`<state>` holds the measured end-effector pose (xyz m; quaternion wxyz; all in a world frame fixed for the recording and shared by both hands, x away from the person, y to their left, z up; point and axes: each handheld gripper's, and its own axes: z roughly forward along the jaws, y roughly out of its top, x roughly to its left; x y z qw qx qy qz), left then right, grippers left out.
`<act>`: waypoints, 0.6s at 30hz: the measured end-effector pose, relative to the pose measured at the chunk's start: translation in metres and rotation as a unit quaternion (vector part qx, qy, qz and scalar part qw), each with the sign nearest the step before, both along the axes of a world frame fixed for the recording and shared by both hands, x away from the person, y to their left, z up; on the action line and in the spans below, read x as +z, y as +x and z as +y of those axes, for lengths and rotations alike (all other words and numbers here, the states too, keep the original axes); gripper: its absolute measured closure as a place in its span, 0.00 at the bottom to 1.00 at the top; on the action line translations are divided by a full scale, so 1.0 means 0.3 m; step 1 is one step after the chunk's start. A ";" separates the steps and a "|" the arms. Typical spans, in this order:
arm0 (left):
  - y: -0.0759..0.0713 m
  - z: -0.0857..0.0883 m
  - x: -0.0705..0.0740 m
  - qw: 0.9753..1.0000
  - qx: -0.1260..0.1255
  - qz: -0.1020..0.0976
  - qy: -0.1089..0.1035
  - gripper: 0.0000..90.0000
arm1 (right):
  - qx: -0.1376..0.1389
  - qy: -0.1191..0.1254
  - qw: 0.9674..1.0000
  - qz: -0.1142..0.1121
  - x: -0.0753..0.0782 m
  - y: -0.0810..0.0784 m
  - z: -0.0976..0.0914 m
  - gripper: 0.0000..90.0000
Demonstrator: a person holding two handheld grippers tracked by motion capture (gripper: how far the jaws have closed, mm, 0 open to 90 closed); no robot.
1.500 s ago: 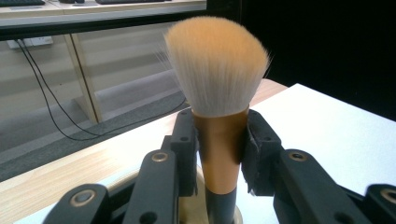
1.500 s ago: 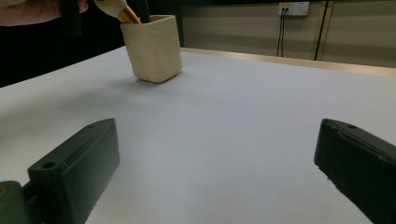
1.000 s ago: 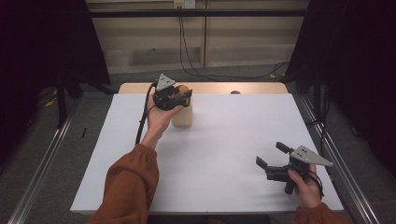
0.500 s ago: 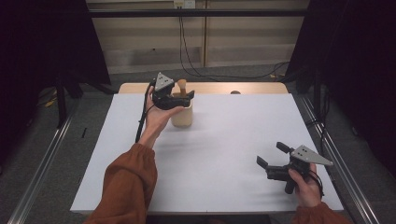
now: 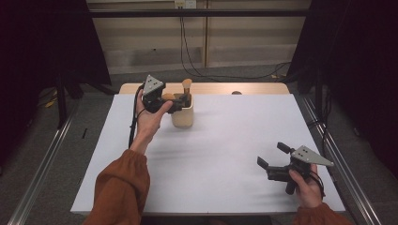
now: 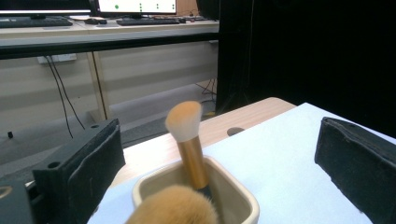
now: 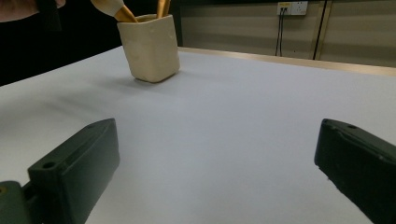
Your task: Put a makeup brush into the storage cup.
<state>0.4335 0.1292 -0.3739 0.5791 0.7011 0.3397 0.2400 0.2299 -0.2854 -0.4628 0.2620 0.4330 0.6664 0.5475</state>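
Left claw (image 5: 180, 99) sits right over the cup (image 5: 182, 115), near the 11 o'clock part of the white table (image 5: 225, 154). Its jaws have just been opening and now stand wide apart, holding nothing. In the left gripper view, the brushes rise between the two jaws without touching them. One brush (image 6: 187, 140) has a gold handle and a soft tip that leans toward 11 o'clock. A second brush (image 6: 175, 206) is so close that it looks fuzzy, and the bottom edge cuts it off. The lower ends of both brushes are hidden inside the cup. From above, the hand and claw cover part of the cup's rim.

The right claw (image 5: 271, 158) is far away at the table's 4 o'clock corner. It is open and empty. In its view the brush tops are cut off by the top edge.
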 end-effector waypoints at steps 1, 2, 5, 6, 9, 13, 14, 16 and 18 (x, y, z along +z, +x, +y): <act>-0.004 0.006 0.002 1.000 -0.001 0.001 0.000 0.01 | 0.000 -0.002 1.000 0.000 -0.001 0.000 0.001 0.00; -0.011 0.014 0.004 1.000 0.000 0.001 0.001 0.01 | 0.000 -0.002 1.000 0.001 -0.001 0.000 0.001 0.00; -0.029 0.025 0.005 1.000 0.006 -0.002 0.007 0.02 | -0.002 -0.003 1.000 -0.002 0.002 -0.003 0.002 0.00; -0.034 0.028 0.005 1.000 0.006 -0.001 0.010 0.02 | -0.002 -0.003 1.000 -0.002 0.002 -0.003 0.003 0.00; -0.051 0.043 0.011 1.000 0.008 -0.003 0.009 0.02 | -0.003 -0.005 1.000 0.000 0.000 -0.003 0.003 0.00; -0.075 0.059 0.016 1.000 0.011 0.005 0.006 0.02 | -0.007 -0.004 1.000 0.000 0.000 -0.003 0.002 0.00; -0.083 0.062 0.016 1.000 0.010 0.006 0.007 0.02 | -0.008 -0.004 1.000 0.000 0.000 -0.004 0.001 0.00; -0.098 0.066 0.014 1.000 0.010 0.003 0.007 0.02 | -0.010 -0.004 1.000 -0.001 0.001 -0.005 -0.001 0.00; -0.107 0.075 0.009 1.000 0.008 0.003 0.010 0.02 | -0.011 -0.003 1.000 -0.001 0.000 -0.005 -0.003 0.00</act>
